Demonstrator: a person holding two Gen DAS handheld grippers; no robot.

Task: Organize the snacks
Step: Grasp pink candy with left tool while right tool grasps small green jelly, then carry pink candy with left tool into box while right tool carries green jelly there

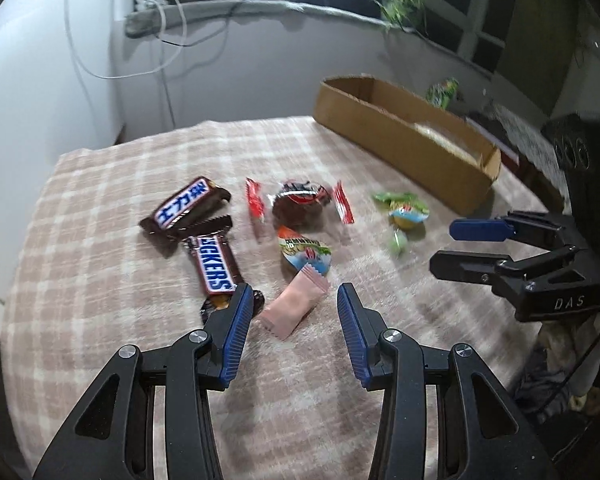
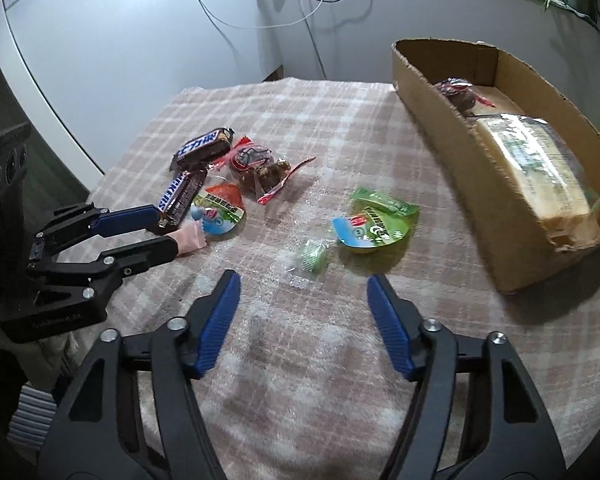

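Two Snickers bars point(image 1: 204, 240) (one Chinese-lettered) | left gripper point(image 1: 296, 300), right gripper point(image 2: 304, 284) jaws apart, empty

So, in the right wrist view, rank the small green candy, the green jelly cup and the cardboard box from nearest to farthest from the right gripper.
1. small green candy, just ahead of the right gripper
2. green jelly cup, behind it, slightly right
3. cardboard box, far right

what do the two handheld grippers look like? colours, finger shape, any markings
Both match: black plastic linkage bodies with silver pivot bolts and two tapered fingers faced with ribbed blue pads. The left gripper and right gripper look identical from their own cameras. Seen from the side, the right gripper's body carries embossed "DAS" lettering; the left one has faint lettering I can't read. No cables, hands or sleeves visible.
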